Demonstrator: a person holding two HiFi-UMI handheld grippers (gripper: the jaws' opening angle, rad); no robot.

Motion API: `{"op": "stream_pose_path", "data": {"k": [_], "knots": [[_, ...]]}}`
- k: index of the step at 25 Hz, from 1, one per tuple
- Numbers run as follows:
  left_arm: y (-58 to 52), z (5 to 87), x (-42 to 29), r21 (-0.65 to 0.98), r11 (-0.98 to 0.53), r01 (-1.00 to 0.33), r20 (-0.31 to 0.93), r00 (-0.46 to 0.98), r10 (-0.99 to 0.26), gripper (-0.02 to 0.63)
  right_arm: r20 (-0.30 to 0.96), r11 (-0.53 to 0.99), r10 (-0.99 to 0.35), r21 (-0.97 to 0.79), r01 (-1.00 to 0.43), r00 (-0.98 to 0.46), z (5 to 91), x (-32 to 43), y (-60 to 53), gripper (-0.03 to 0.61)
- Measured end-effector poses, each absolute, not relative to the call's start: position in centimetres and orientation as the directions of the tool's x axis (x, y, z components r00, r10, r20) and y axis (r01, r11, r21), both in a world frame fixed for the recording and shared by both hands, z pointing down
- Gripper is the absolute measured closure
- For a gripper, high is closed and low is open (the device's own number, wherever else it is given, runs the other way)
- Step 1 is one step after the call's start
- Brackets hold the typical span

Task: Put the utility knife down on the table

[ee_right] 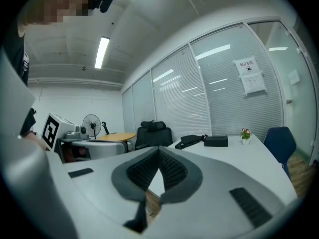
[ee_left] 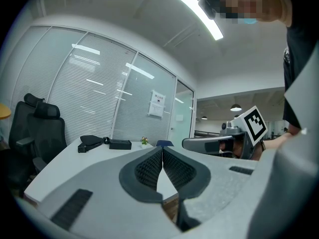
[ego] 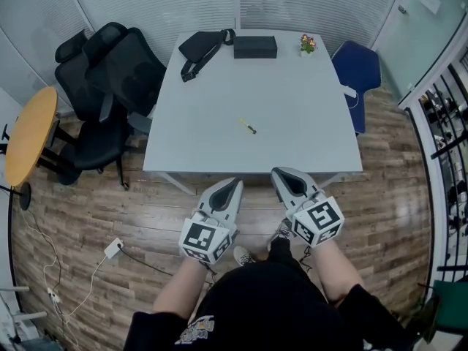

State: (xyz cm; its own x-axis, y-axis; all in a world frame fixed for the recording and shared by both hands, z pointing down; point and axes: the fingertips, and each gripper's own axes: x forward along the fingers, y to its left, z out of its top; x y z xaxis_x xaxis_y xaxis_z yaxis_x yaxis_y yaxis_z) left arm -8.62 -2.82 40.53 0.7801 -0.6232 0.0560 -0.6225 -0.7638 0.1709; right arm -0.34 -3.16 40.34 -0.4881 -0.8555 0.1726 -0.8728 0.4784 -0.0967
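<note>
A small yellow utility knife lies alone near the middle of the white table. Both grippers hang below the table's near edge, over the floor. My left gripper is shut with nothing between its jaws, its tips meeting in the left gripper view. My right gripper is also shut and holds nothing, its tips closed in the right gripper view. The knife does not show in either gripper view.
A black bag, a black box and a small flower pot stand along the table's far edge. Black office chairs sit at the left, a blue chair at the right, a round wooden table far left.
</note>
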Motion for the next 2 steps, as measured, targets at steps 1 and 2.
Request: {"op": "stream_pose_path", "data": {"k": [1,2], "knots": [[-2.81,40.52,-8.74,0.171,-0.764,-0.622,0.055,0.780,-0.623,0.607,0.172,0.479,-0.855,-0.096,-0.873,-0.488,40.34,-0.45,-3.18,0.575],[-2.81,40.51,-8.86,0.171,-0.764,-0.622,0.055,0.780,-0.623,0.607,0.172,0.479,-0.855,-0.095,-0.873,-0.489,40.33,-0.57,-3.19,0.575]]}}
